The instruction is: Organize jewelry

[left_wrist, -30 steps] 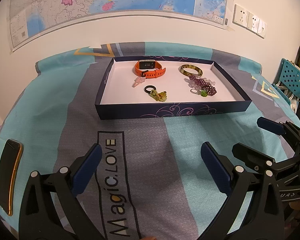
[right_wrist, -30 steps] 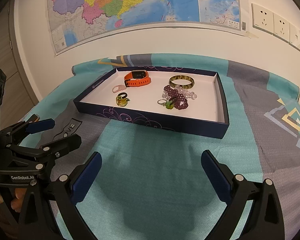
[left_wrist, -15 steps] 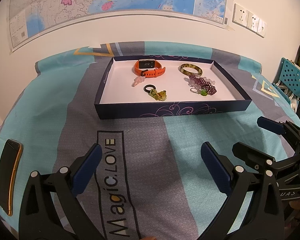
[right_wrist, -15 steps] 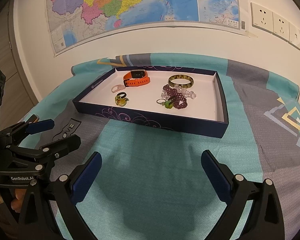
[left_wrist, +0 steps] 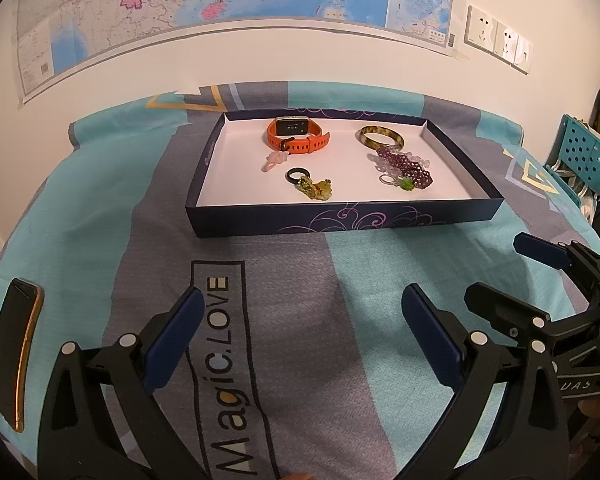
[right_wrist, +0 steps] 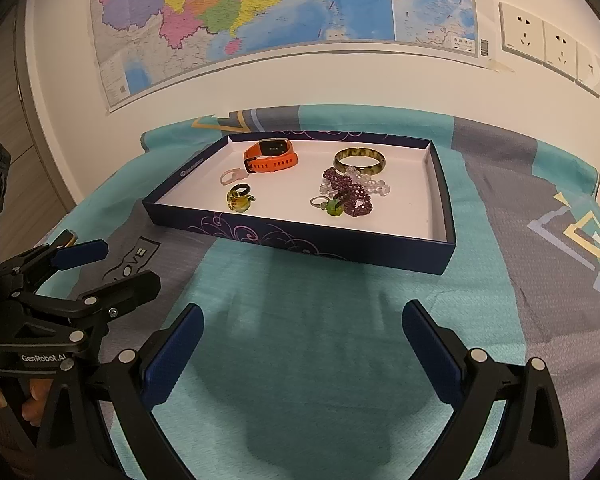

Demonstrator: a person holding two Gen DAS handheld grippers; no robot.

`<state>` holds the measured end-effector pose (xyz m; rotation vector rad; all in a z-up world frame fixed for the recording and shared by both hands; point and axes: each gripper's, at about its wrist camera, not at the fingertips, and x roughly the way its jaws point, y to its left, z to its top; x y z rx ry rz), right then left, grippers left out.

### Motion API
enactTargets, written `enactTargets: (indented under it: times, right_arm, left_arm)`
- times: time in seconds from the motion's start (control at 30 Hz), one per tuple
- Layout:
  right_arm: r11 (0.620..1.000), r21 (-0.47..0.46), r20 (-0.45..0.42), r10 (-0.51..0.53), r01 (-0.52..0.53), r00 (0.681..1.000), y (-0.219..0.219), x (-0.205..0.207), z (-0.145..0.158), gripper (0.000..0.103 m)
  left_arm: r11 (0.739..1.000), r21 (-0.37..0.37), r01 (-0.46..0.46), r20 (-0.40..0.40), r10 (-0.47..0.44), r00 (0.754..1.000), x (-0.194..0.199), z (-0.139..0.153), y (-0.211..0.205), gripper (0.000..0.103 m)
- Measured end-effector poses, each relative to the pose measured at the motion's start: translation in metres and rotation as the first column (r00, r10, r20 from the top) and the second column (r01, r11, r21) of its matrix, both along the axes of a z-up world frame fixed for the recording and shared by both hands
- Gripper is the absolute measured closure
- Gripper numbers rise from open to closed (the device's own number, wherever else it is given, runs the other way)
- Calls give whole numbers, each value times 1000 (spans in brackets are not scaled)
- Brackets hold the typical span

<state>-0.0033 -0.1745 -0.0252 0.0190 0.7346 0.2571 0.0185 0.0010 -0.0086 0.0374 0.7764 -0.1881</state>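
Note:
A dark blue tray with a white floor rests on the cloth-covered table. Inside lie an orange watch, a mottled green bangle, purple and clear bead bracelets, a green-stone ring, a black ring with a yellow-green charm and a pink ring. My left gripper hangs open in front of the tray, holding nothing. My right gripper is open too, beside it.
A black phone with an orange edge lies at the table's left edge. A wall map and sockets are behind the table. A teal chair stands at the right. The cloth carries printed "Magic.LOVE" lettering.
Both views drift very slightly; the tray sits a touch lower in the right wrist view. Both grippers stay open and the jewelry has not moved.

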Motion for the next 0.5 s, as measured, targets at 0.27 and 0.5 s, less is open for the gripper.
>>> enactTargets:
  times: [0.27, 0.5]
  right_arm:
    - [1000, -1, 0, 0, 0, 1000, 0, 0, -1, 7]
    - [999, -39, -21, -3, 2, 1000, -13, 5, -3, 7]
  left_arm:
    - [1000, -4, 0, 13, 0, 1000, -1, 0, 0, 6]
    - [1000, -8, 8, -37, -9, 999, 6, -8, 1, 6]
